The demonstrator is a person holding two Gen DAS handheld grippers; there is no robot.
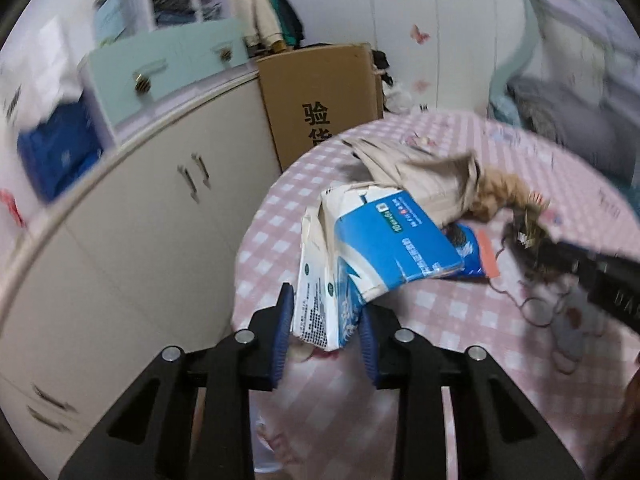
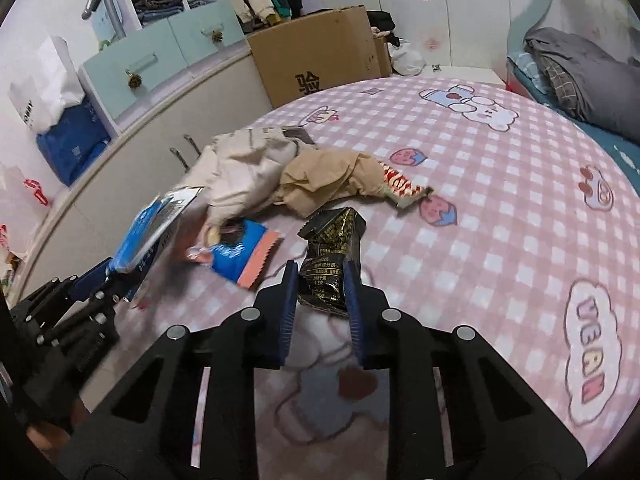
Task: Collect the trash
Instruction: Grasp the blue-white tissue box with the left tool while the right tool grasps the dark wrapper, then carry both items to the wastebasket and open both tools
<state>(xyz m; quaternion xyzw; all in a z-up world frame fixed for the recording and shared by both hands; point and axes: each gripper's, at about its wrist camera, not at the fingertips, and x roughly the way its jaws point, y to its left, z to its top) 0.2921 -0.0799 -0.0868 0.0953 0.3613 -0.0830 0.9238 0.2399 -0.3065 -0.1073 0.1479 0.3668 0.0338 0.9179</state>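
Note:
My left gripper (image 1: pixel 326 320) is shut on a crushed blue and white carton (image 1: pixel 360 248) and holds it above the pink checked tabletop (image 1: pixel 460 320); the carton (image 2: pixel 148 232) and the left gripper (image 2: pixel 100 280) show at the left of the right wrist view. My right gripper (image 2: pixel 320 292) is shut on a black and gold wrapper (image 2: pixel 330 264), just above the table. A blue and pink snack bag (image 2: pixel 244 260), crumpled beige paper (image 2: pixel 248 168) and a brown paper wad with a red and white wrapper (image 2: pixel 352 180) lie on the table.
A cream cabinet (image 2: pixel 132 160) stands left of the table, with mint drawers (image 2: pixel 132 68) on top. A cardboard box (image 2: pixel 316 52) stands behind the table. A bed with grey bedding (image 2: pixel 580 76) is at the right.

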